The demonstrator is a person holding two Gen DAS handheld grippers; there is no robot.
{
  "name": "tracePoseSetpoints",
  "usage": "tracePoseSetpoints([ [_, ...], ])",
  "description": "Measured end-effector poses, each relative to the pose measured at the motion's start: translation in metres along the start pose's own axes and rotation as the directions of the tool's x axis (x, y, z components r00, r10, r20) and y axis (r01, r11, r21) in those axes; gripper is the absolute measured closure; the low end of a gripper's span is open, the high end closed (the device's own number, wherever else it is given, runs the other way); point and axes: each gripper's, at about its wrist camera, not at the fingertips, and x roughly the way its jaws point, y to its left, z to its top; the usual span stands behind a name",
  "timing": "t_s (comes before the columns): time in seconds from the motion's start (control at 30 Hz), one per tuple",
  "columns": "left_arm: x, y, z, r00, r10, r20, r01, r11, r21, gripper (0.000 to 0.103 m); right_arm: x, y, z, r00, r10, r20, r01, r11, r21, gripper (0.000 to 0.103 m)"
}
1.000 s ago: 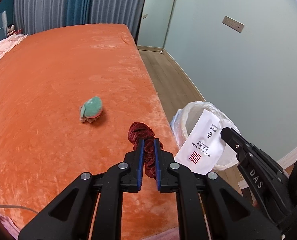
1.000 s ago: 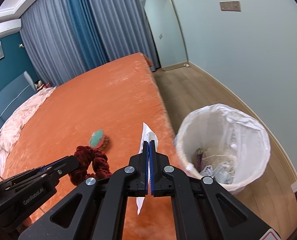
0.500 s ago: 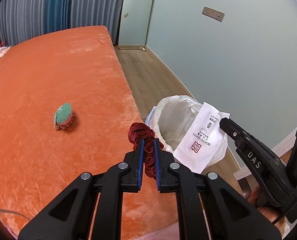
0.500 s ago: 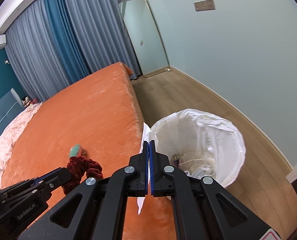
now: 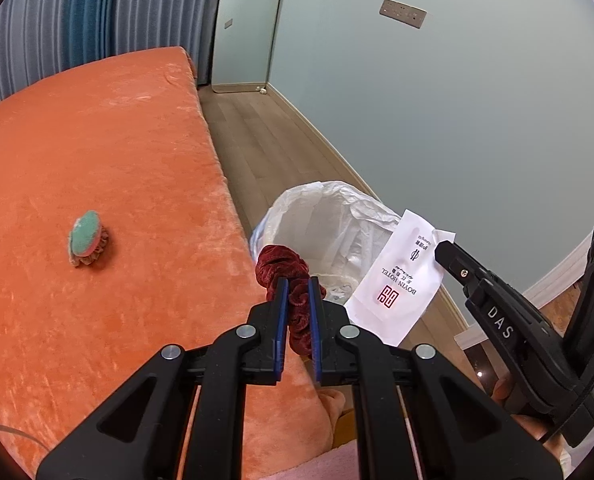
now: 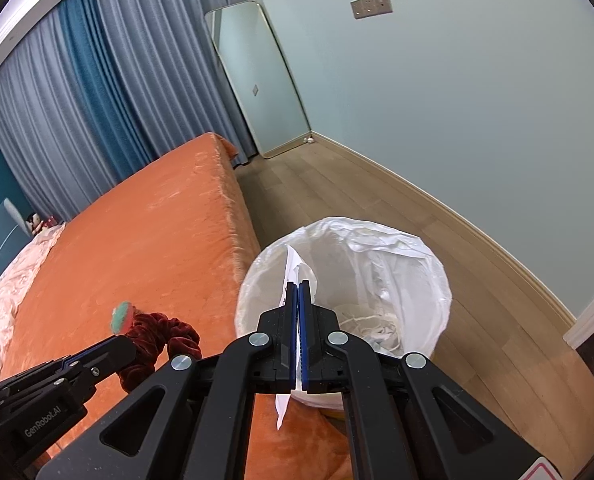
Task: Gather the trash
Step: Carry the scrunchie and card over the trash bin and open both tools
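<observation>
My left gripper (image 5: 297, 282) is shut on a dark red velvet scrunchie (image 5: 285, 266) and holds it at the bed's edge, just left of the bin; the scrunchie also shows in the right wrist view (image 6: 157, 338). My right gripper (image 6: 298, 286) is shut on a white hotel paper packet (image 6: 293, 264), seen edge-on over the near rim of the bin. The packet (image 5: 401, 280) shows its printed face in the left wrist view. The white-lined trash bin (image 6: 425, 252) stands on the floor beside the bed and holds crumpled paper.
A green and pink round object (image 5: 86, 238) lies on the orange bed cover (image 5: 97, 152). Wooden floor (image 6: 377, 196) runs between the bed and the pale green wall. A mirror (image 6: 257, 80) leans at the far corner by the curtains.
Both grippers have moved right, off the bed towards the bin. The packet is now over the bin's rim and the scrunchie at the bed's edge beside it.
</observation>
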Motion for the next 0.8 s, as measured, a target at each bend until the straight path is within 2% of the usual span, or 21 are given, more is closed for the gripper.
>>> tracePoseSetpoints([
  [0.37, 0.021, -0.019, 0.008, 0.997, -0.07, -0.019, 0.071, 0.997, 0.025, 0.093, 0.002, -0.027, 0.003, 0.999, -0.039, 0.002, 0.039, 0.998, 0.041, 0.102],
  [0.8, 0.048, -0.038, 0.021, 0.996, -0.084, -0.034, 0.085, 0.995, 0.054, 0.093, 0.012, -0.034, 0.011, 0.999, -0.044, -0.002, 0.044, 0.999, 0.029, 0.102],
])
